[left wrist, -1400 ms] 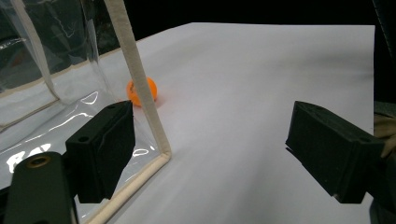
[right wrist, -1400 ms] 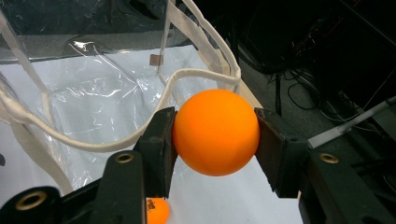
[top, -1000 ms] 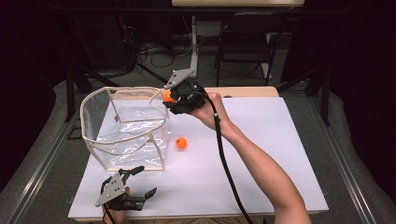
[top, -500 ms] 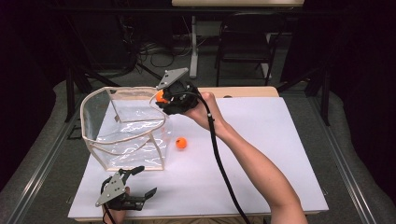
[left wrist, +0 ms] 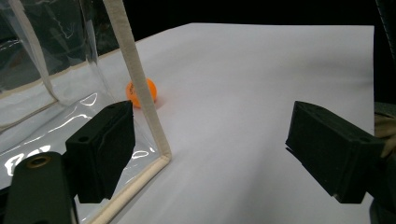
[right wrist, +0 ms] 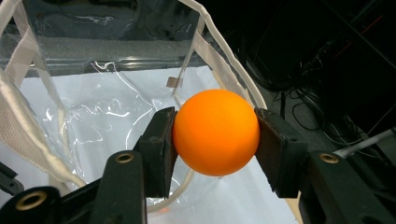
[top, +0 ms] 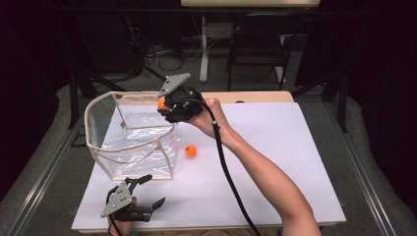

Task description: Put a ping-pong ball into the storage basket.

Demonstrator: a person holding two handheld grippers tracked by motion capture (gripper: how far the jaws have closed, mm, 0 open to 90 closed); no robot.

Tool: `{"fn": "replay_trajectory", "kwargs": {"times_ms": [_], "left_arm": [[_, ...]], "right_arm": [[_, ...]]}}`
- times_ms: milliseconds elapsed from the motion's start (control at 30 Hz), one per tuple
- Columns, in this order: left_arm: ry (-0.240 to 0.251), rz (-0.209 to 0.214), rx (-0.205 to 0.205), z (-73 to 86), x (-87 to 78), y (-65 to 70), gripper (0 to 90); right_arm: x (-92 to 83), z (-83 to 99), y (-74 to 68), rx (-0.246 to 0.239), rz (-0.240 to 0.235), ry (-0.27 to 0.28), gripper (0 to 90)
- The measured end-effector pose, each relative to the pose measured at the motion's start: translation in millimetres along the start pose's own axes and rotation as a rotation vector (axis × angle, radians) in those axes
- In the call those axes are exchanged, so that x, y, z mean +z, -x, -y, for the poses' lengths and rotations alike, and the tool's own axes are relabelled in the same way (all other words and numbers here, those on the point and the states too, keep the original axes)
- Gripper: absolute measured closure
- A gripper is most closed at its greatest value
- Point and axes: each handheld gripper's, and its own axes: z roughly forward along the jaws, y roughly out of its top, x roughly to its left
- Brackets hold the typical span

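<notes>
**Ball carried to the bag's rim**

Over the far right corner of the clear bag (top: 130, 135), the right gripper (top: 163, 104) holds an orange ball (right wrist: 215, 132), its two fingers (right wrist: 161, 144) clamped on the ball's sides. Compared with a second ago, the gripper has drifted a little leftward in the high view, from just beside the bag's rim to a spot at the edge of its open mouth. The grip itself looks unchanged: the ball sits between the pads as before. In the right gripper view the bag's white-taped rim and its glossy inside lie right behind and below the ball, so the carry looks nearly done; by my judgement, what remains is a small move further in over the opening and then a release.

A second orange ball (top: 191, 150) lies on the white tabletop (top: 275, 147) just beside the bag's right wall, where it was a second ago; it would likely be next. The left gripper (top: 147, 191) rests at the near edge of the tabletop in front of the bag, its fingers (left wrist: 100, 149) standing well apart with nothing between them, unmoved.

No brand, label or writing can be read; a faint mark on the loose ball in the left gripper view is too small to make out.
</notes>
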Motion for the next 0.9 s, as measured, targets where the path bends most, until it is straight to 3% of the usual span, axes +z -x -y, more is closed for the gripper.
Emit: {"fn": "replay_trajectory", "kwargs": {"times_ms": [900], "left_arm": [[0.0, 0.002, 0.0, -0.4, 0.2, 0.2, 15.6]], "right_arm": [[10.0, -14.3, -17.3, -0.02, -0.042, 0.009, 50.7]]}}
